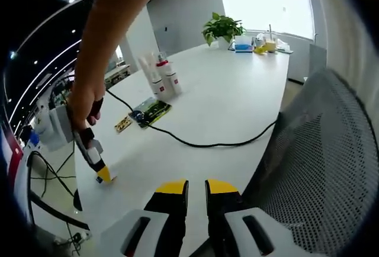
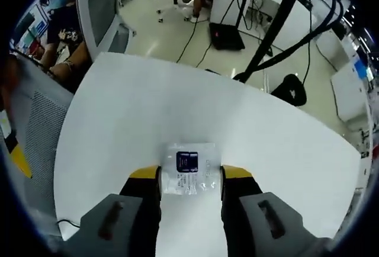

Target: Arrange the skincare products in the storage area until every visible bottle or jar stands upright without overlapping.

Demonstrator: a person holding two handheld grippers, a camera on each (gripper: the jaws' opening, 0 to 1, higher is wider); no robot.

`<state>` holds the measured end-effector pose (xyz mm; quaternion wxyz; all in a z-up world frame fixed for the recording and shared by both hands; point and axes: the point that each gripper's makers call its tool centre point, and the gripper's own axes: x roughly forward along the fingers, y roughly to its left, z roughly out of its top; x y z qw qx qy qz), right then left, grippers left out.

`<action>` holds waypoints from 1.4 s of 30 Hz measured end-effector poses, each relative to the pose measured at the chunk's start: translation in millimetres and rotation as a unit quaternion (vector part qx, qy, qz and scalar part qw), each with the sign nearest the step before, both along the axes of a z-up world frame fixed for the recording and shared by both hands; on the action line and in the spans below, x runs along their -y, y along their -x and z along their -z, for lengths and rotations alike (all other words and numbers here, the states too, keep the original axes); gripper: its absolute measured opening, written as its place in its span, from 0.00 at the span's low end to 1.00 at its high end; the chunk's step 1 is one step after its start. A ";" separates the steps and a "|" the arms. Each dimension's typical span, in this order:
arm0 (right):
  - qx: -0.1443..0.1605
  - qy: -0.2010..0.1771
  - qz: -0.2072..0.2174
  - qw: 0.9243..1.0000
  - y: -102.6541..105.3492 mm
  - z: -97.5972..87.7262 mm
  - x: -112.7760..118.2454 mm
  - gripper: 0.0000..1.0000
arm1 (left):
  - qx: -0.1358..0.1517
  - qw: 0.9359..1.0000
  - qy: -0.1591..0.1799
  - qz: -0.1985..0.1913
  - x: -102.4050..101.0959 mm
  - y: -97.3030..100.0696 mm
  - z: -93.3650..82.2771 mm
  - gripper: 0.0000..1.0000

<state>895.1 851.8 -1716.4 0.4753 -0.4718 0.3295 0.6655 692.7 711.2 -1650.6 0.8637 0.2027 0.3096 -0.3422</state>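
White curved tabletop in an open office, mesh chairs at its edge, big window behind. Right hand-held gripper: jaws apart, w/ a small flat clear-plastic packet with a dark label lying on the tabletop right between the yellow tips; can't tell if the pads touch it. Packet's long side runs jaw to jaw, so closing would meet its short ends. Left hand-held gripper: jaws nearly together, nothing held, hovering at the tabletop's near edge. Outward from it, the person's hand w/ the right gripper low at left, then a black cable and a flat green-black card. Skincare items, a cluster of upright white bottles and tubes with red bands, stand well beyond, straight ahead. Left gripper faces them; right one points away, so probably left is better placed.
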 end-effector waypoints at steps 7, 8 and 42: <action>0.009 -0.030 0.028 0.999 10.0 -29.6 29.9 0.36 | 0.000 1.000 0.002 0.007 3.1 1.2 0.1 0.11; 0.011 -0.034 0.031 0.999 11.4 -32.8 33.7 0.36 | -0.001 1.000 0.005 0.008 4.0 1.8 -0.3 0.11; 0.084 -0.132 0.120 0.980 136.2 -113.5 170.6 0.36 | 0.012 0.981 0.189 -0.033 17.0 -8.0 -51.3 0.22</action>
